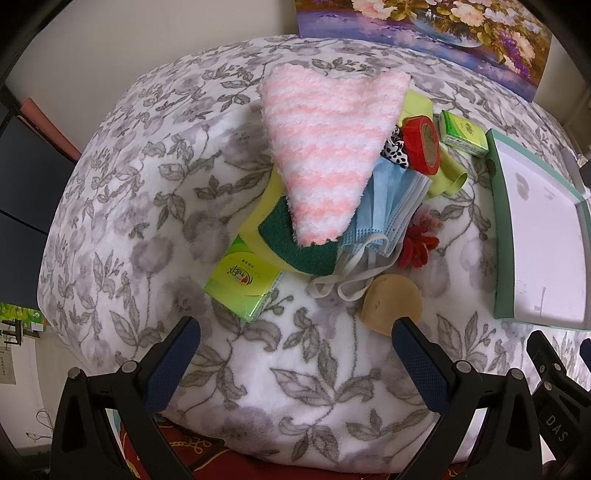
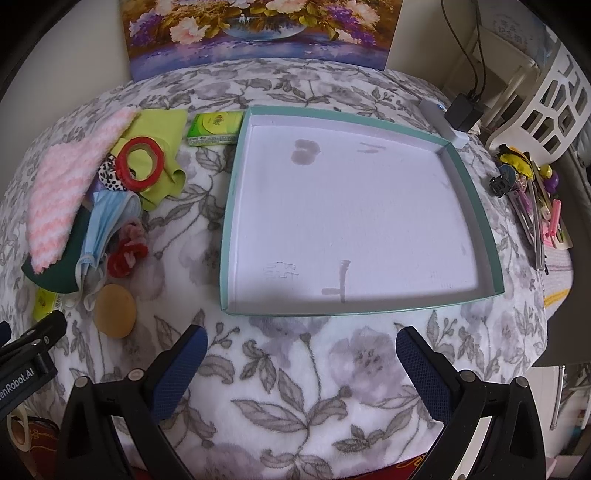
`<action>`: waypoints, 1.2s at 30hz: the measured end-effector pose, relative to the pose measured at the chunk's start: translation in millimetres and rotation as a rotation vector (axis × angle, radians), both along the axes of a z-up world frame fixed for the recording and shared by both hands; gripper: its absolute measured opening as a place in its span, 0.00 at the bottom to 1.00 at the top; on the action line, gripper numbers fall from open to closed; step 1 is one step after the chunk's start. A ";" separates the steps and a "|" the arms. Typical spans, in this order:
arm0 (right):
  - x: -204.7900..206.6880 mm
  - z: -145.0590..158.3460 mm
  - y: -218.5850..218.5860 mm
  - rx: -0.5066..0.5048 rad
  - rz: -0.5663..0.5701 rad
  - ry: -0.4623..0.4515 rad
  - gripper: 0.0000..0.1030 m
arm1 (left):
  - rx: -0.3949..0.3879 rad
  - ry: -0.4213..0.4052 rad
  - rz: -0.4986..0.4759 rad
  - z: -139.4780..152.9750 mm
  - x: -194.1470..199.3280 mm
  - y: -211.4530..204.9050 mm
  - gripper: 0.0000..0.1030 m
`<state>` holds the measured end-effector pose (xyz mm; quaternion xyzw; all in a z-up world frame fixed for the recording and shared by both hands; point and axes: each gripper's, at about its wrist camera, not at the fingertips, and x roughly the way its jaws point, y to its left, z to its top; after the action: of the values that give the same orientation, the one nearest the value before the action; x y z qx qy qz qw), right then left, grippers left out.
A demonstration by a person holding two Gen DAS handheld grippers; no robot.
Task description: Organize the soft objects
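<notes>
A heap of soft things lies on the flowered blanket. On top is a pink-and-white fluffy cloth (image 1: 321, 155) (image 2: 62, 192), over a yellow-green sponge (image 1: 291, 240) and blue face masks (image 1: 388, 210) (image 2: 107, 221). A tan round sponge (image 1: 391, 302) (image 2: 114, 310), a red scrunchie (image 1: 421, 243) (image 2: 127, 251), a red tape roll (image 1: 421, 144) (image 2: 140, 162) and a yellow-green cloth (image 1: 450, 173) (image 2: 159, 129) lie around it. The empty teal-rimmed tray (image 2: 236, 184) (image 1: 498, 221) sits to the right. My left gripper (image 1: 295, 332) hangs open in front of the heap. My right gripper (image 2: 301, 339) is open before the tray.
Two green tissue packs (image 1: 243, 284) (image 2: 216, 129) lie by the heap. A flower painting (image 2: 258, 29) leans at the back. Hair clips and small toys (image 2: 528, 199) lie right of the tray, with a white charger and black plug (image 2: 461, 110) behind.
</notes>
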<state>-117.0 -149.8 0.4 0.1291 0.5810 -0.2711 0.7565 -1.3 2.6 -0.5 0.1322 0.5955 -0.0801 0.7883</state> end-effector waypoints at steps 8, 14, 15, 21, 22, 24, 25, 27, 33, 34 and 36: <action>-0.3 -1.0 0.5 -0.001 0.004 0.004 1.00 | 0.003 0.000 0.000 -0.8 -0.1 0.4 1.00; -0.1 -0.8 0.7 -0.001 0.004 0.004 1.00 | 0.006 0.000 -0.002 -1.0 -0.8 -0.1 1.00; 0.0 -0.9 0.8 -0.001 0.005 0.004 1.00 | 0.006 -0.001 -0.002 -1.2 -0.9 -0.7 1.00; 0.1 -0.8 0.6 -0.001 0.005 0.004 1.00 | 0.008 0.001 -0.004 -1.4 -0.6 0.3 1.00; 0.1 -0.8 0.7 -0.001 0.005 0.004 1.00 | 0.009 0.001 -0.003 -1.3 -0.6 -0.4 1.00; 0.2 -1.1 0.8 -0.001 0.006 0.005 1.00 | 0.009 0.000 -0.003 -1.3 -0.7 -0.9 1.00; 0.2 -1.1 0.8 -0.001 0.005 0.005 1.00 | 0.009 0.000 -0.003 -1.3 -0.7 -1.2 1.00; 0.3 -1.3 0.9 -0.002 0.005 0.005 1.00 | 0.009 0.000 -0.003 -1.3 -0.7 -1.1 1.00; 0.3 -1.6 0.8 -0.002 0.007 0.006 1.00 | 0.010 0.000 -0.002 -1.3 -0.8 -1.6 1.00; 0.5 -2.0 1.4 -0.003 0.007 0.007 1.00 | 0.010 0.000 -0.002 -1.3 -0.8 -2.0 1.00; 0.6 -2.5 2.1 -0.004 0.009 0.008 1.00 | 0.010 0.001 -0.003 -1.4 -0.8 -1.1 1.00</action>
<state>-116.4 -147.7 -2.1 0.1241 0.5840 -0.2694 0.7556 -2.0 1.4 -1.9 0.1368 0.5960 -0.0783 0.7874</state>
